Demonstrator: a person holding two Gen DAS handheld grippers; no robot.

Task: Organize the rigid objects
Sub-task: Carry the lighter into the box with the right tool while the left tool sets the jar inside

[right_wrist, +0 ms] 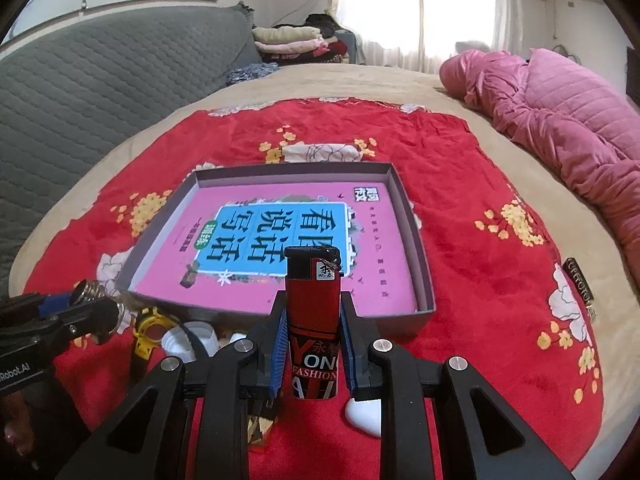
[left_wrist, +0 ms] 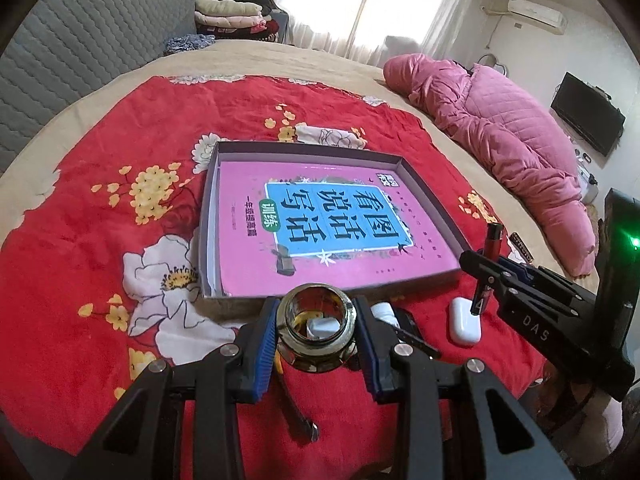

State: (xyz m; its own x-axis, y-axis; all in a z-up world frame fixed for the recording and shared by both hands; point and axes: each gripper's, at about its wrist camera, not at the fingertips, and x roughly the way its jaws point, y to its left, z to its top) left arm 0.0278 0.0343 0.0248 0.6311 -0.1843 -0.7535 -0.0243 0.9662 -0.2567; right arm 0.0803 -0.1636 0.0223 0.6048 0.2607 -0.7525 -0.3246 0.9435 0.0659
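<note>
My left gripper (left_wrist: 316,320) is shut on a small open glass jar (left_wrist: 316,326), held upright just in front of the shallow grey box (left_wrist: 212,200). The box holds a pink book (left_wrist: 320,220) with a blue title panel. My right gripper (right_wrist: 312,320) is shut on a red and black lighter (right_wrist: 313,320), held upright near the box's front wall (right_wrist: 280,312). In the left wrist view the right gripper (left_wrist: 486,272) shows at the right with the lighter (left_wrist: 490,252). In the right wrist view the left gripper (right_wrist: 94,300) shows at the left with the jar (right_wrist: 90,290).
On the red floral blanket (left_wrist: 80,240) lie a white earbud case (left_wrist: 464,320), a white cap (right_wrist: 188,340), a yellow clip (right_wrist: 146,332) and a dark bar (right_wrist: 578,284). A pink quilt (left_wrist: 500,140) lies at the right, folded clothes (left_wrist: 232,16) at the back.
</note>
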